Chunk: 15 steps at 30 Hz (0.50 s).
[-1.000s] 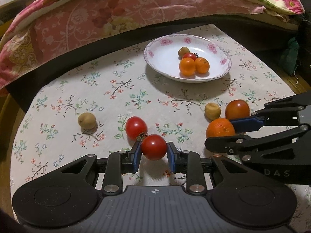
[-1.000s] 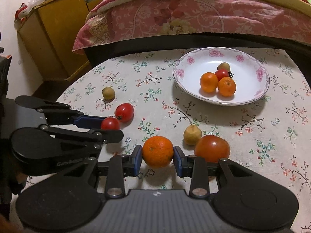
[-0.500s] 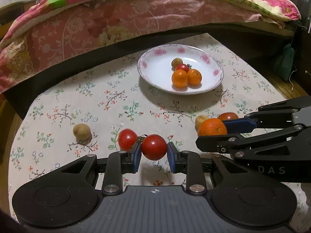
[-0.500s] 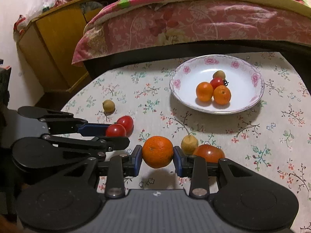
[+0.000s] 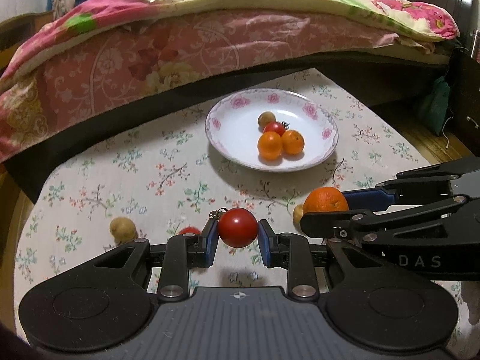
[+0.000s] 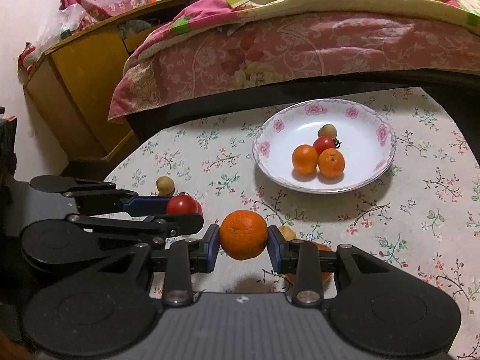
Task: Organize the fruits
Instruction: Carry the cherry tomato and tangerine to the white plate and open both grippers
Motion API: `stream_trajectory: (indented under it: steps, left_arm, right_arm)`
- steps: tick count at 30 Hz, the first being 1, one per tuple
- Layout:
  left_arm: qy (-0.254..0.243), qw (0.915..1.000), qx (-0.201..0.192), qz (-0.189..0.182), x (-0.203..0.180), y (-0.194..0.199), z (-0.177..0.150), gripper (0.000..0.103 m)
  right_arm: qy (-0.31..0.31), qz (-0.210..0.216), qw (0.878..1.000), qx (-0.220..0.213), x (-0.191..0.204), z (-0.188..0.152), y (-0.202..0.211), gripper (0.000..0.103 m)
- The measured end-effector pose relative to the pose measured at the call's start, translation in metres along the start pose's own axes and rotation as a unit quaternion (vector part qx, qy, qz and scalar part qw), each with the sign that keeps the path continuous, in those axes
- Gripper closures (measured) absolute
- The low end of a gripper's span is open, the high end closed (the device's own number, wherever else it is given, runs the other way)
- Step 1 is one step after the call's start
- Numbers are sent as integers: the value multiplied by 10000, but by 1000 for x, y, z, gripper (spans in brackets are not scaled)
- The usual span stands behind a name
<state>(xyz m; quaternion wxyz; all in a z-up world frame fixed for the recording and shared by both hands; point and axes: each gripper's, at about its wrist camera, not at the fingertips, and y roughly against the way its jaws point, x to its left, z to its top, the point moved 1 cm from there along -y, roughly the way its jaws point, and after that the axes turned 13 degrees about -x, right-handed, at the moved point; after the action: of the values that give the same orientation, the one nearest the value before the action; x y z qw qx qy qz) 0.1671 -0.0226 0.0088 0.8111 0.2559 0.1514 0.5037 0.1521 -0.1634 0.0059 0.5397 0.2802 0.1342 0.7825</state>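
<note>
Above the floral-cloth tabletop (image 5: 168, 177), whose white flower-rimmed plate (image 6: 369, 180) holds four small fruits, the right gripper (image 6: 243, 241) has its fingers pinching a round orange mandarin (image 6: 243, 234), and the left gripper (image 5: 237, 235) pinches a glossy red tomato (image 5: 237, 227).

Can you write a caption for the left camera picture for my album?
Left gripper holds a red tomato above the flowery tablecloth.
</note>
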Motion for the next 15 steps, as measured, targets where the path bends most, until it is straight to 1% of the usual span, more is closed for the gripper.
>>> stream_trajectory:
  steps: [9,12,15]
  left_arm:
    - [-77,9996,-280,-40,-8,-12,22,68]
    - [-92,9993,-354,-43,-9,-22,31,68]
    - [-126,9991,-411,-32,-12,-36,40,68]
  right_arm:
    - [-84,-174,9995,-237,-13,18,4,74]
    - [-188,-250,9990,-318,-23,27,0,74]
    - [-166,-347,9985,-378,-32,35,-7,74]
